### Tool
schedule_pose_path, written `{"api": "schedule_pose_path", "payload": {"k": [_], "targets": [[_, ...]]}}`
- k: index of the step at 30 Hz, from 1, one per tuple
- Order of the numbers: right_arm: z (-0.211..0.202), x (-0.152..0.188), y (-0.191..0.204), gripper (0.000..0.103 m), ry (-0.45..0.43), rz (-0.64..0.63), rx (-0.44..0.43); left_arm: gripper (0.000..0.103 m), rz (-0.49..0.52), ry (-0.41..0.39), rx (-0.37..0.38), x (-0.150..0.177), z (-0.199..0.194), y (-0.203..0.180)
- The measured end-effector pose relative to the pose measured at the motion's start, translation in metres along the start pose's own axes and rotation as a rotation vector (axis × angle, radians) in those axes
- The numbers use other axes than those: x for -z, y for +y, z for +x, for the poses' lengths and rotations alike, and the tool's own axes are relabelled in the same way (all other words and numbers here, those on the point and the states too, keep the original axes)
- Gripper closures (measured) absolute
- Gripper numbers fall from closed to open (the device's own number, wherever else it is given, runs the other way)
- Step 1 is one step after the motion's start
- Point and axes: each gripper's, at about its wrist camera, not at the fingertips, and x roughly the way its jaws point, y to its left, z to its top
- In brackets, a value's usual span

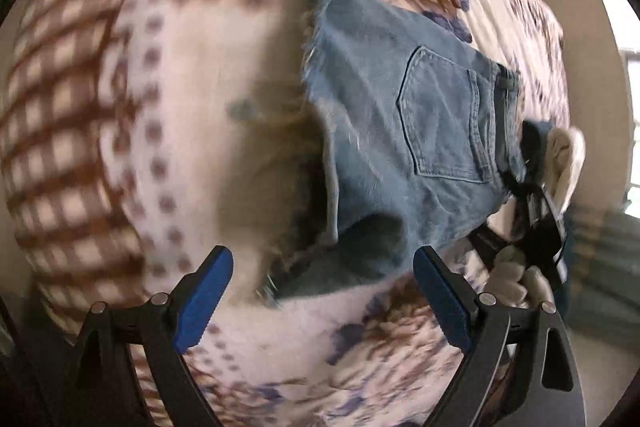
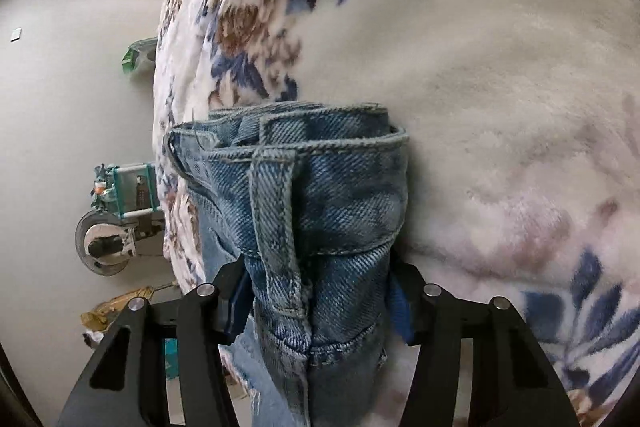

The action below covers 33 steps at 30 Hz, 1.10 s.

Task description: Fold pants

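Note:
Light-blue denim shorts (image 1: 408, 131) with frayed hems and a back pocket lie on a floral blanket (image 1: 192, 131). My left gripper (image 1: 320, 291) is open and empty, hovering just above the near hem. In the left wrist view my right gripper (image 1: 528, 195) holds the waistband at the right end of the shorts, lifting it slightly. In the right wrist view my right gripper (image 2: 316, 303) is shut on the bunched waistband (image 2: 320, 195), with a belt loop facing the camera.
The blanket (image 2: 500, 87) covers a bed whose edge drops to a beige floor (image 2: 60, 107) on the left of the right wrist view. Small items lie on that floor: a green packet (image 2: 138, 57), a teal device (image 2: 128, 191), a round object (image 2: 106, 243).

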Motion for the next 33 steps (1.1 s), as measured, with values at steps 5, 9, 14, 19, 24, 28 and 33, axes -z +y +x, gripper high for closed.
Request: {"api": "schedule_pose_path", "payload": {"k": [5, 9, 14, 19, 24, 28, 33], "targets": [[-0.011, 0.008, -0.014, 0.029, 0.038, 0.028, -0.046, 0.011, -0.189, -0.026, 0.247, 0.025, 0.028, 0.009], [-0.024, 0.022, -0.013, 0.024, 0.069, -0.07, -0.011, 0.011, -0.305, -0.075, 0.372, 0.036, 0.054, 0.007], [-0.022, 0.026, -0.013, 0.019, 0.105, -0.147, -0.003, 0.011, -0.514, -0.143, 0.507, 0.035, 0.076, 0.017], [-0.007, 0.015, -0.026, 0.015, 0.123, -0.087, -0.078, 0.011, -0.674, -0.195, 0.563, 0.024, 0.086, 0.02], [0.008, -0.002, -0.03, 0.013, 0.094, -0.039, -0.154, 0.028, -0.71, -0.196, 0.523, 0.01, 0.079, 0.013], [0.012, -0.006, -0.018, 0.028, 0.041, -0.071, -0.155, 0.069, -0.592, -0.188, 0.436, -0.008, 0.062, -0.001], [0.006, -0.001, -0.017, 0.059, 0.004, -0.091, -0.095, 0.079, -0.476, -0.157, 0.377, -0.029, 0.04, -0.013]]}}
